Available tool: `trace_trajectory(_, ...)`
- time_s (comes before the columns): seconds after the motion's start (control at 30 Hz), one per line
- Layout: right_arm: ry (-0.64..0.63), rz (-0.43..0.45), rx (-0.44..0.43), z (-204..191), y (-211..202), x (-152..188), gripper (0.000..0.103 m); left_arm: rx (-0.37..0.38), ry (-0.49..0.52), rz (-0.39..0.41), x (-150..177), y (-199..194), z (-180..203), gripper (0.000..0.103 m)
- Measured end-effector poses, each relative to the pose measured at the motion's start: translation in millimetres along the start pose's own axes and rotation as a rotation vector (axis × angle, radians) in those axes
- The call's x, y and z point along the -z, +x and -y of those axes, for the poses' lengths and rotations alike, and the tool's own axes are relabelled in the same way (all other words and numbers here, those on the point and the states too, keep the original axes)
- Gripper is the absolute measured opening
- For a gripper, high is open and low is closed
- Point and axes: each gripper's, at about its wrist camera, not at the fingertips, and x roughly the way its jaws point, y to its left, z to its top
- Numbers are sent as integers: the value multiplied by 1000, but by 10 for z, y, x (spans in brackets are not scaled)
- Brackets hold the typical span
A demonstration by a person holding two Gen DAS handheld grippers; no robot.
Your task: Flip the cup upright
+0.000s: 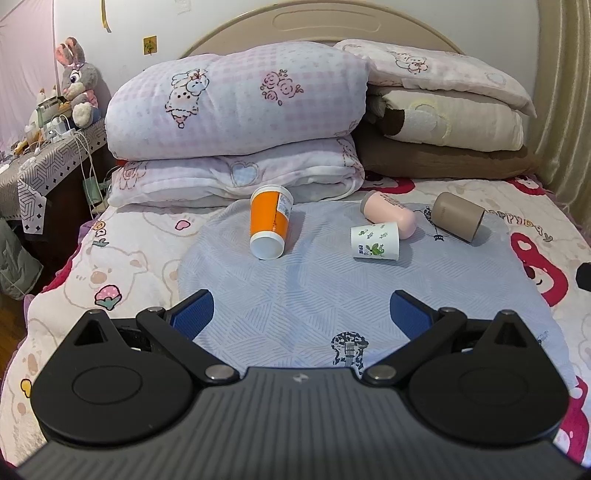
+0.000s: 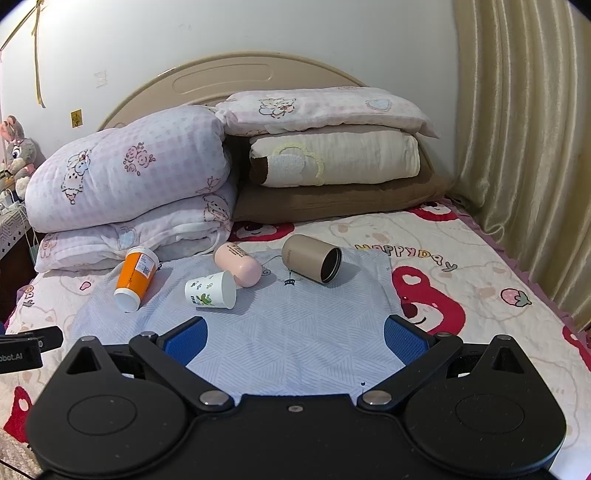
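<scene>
White wall [image 2: 258, 29] behind a beige headboard [image 1: 325, 22]; cream curtain [image 2: 517, 147] at right; bed [image 2: 480, 266] with folded quilts [image 1: 236, 103]; cluttered side table [image 1: 48, 155] at left.

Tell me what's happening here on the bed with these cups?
Four cups lie tipped over on a pale blue cloth spread on the bed: an orange cup, a white leaf-print cup, a pink cup and a tan cup. The white cup's rim touches the pink one. The left gripper and right gripper are both open, short of the cups and holding nothing. No cup has been set upright yet.
</scene>
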Motion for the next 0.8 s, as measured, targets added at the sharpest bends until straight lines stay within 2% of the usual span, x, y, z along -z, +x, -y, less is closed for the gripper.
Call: trace_trajectory(0.8,-1,-1,3,40,-6,-1,103,2,0,4,17,-34,-30,103)
